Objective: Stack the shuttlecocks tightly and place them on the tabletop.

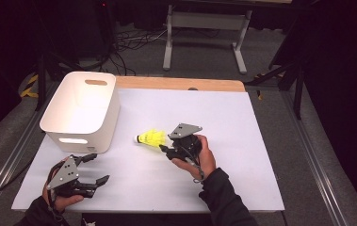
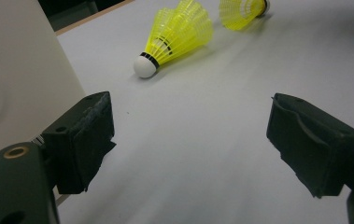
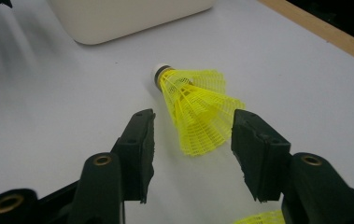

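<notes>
A: What's nearest the person?

B: The left tongs, low at the table's front left corner, jaws spread wide with nothing between them.

A: And the right tongs?

B: Farther in, mid-table, jaws parted. A yellow shuttlecock lies on its side on the table, its skirt's edge between the jaws, pads clear of it, cork pointing away.

A: Beyond that?

B: A white bin stands at the table's far left, just beyond the shuttlecock's cork.
</notes>
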### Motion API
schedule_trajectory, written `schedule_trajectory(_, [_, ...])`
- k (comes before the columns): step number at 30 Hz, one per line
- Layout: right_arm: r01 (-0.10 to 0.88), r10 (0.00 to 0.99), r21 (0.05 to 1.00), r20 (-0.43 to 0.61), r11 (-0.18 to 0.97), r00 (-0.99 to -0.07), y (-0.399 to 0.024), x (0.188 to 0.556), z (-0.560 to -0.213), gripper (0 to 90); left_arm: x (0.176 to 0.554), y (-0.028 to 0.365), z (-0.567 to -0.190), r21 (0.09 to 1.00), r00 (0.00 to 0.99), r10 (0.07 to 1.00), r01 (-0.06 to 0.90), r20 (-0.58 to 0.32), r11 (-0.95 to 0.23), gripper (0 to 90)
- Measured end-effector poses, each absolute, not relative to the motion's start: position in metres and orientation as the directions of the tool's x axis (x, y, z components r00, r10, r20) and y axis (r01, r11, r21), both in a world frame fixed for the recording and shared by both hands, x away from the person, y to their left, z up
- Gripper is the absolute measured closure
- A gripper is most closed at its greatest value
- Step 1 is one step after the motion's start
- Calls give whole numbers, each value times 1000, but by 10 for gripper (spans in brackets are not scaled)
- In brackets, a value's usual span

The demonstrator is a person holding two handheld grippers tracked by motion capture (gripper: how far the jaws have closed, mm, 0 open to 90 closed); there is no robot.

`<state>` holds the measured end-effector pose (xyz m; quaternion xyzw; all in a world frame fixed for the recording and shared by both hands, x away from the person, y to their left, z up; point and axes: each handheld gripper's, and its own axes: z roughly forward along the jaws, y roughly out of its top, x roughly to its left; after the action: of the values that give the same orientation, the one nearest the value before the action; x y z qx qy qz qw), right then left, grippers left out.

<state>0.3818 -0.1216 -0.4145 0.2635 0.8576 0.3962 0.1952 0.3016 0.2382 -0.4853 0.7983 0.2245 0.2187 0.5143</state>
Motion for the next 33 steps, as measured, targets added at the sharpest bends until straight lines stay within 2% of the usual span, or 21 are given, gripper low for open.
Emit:
schedule_trajectory(8, [235, 635, 788, -239, 569, -735, -138, 370, -407, 395, 302, 238, -485, 920, 800, 587, 133, 120, -369, 157])
schedule_trajectory(13, [249, 678, 797, -251, 550, -691, -155, 372, -403, 349, 302, 238, -486, 916, 804, 583, 136, 121, -378, 153])
schedule_trajectory(19, [310, 724, 795, -219, 521, -654, -168, 378, -408, 265, 303, 240, -487, 919, 802, 586, 138, 115, -369, 146])
schedule_trajectory(33, [358, 724, 790, -152, 498, -672, -172, 383, -424, 234, 304, 244, -488, 909, 790, 598, 142, 134, -391, 84])
